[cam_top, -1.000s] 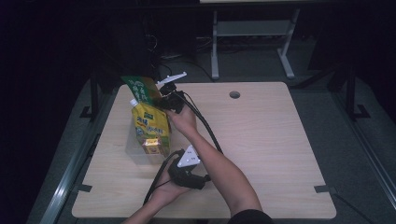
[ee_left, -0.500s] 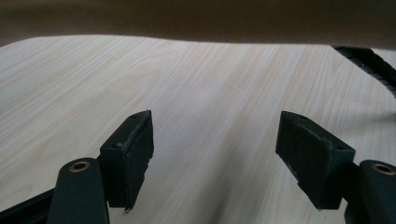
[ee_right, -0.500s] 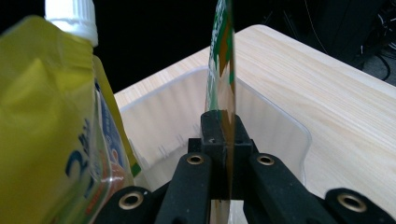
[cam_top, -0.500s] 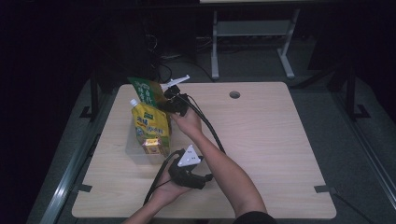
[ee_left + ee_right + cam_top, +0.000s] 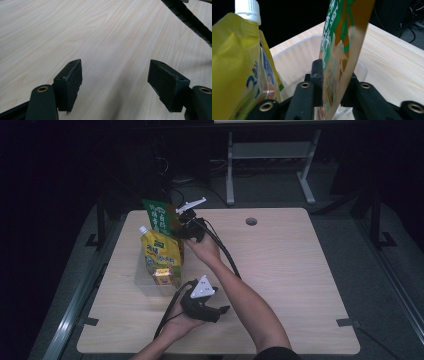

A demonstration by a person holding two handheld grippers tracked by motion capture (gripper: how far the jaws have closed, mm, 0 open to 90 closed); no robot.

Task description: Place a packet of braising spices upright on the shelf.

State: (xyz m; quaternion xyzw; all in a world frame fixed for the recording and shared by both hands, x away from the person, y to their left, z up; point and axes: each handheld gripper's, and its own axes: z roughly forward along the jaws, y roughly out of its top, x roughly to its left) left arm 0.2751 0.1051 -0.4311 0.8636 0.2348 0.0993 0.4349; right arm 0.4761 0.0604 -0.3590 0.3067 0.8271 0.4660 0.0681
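Since a second ago, the right gripper (image 5: pixel 186 222) has been carrying the green packet (image 5: pixel 159 216) a little lower and nearer to the clear bin (image 5: pixel 145 287), while the left gripper (image 5: pixel 216 311) has stayed put near the front edge of the counter (image 5: pixel 300 270).

The right gripper is holding the packet at the far left of the counter, above the far end of the bin. In the right gripper view its jaws are pressing together on the packet (image 5: pixel 339 50), one on each face, gripping it close to its lower part. The packet is standing nearly upright, leaning slightly, with green print across an orange-brown face. It seems to be hanging just over the bin's far rim (image 5: pixel 312 37), though whether its bottom edge is touching the bin is hard to tell from here.

A yellow pouch (image 5: pixel 160 252) with a white cap (image 5: pixel 247 10) is standing in the bin, just left of the packet and near it. A small yellow box (image 5: pixel 164 276) is sitting at the near side of the bin, in front of the pouch.

The left gripper is resting low over the bare counter, well apart from the bin. In the left gripper view its jaws are standing wide apart with nothing between them, and a black cable (image 5: pixel 190 20) is crossing the far right corner.
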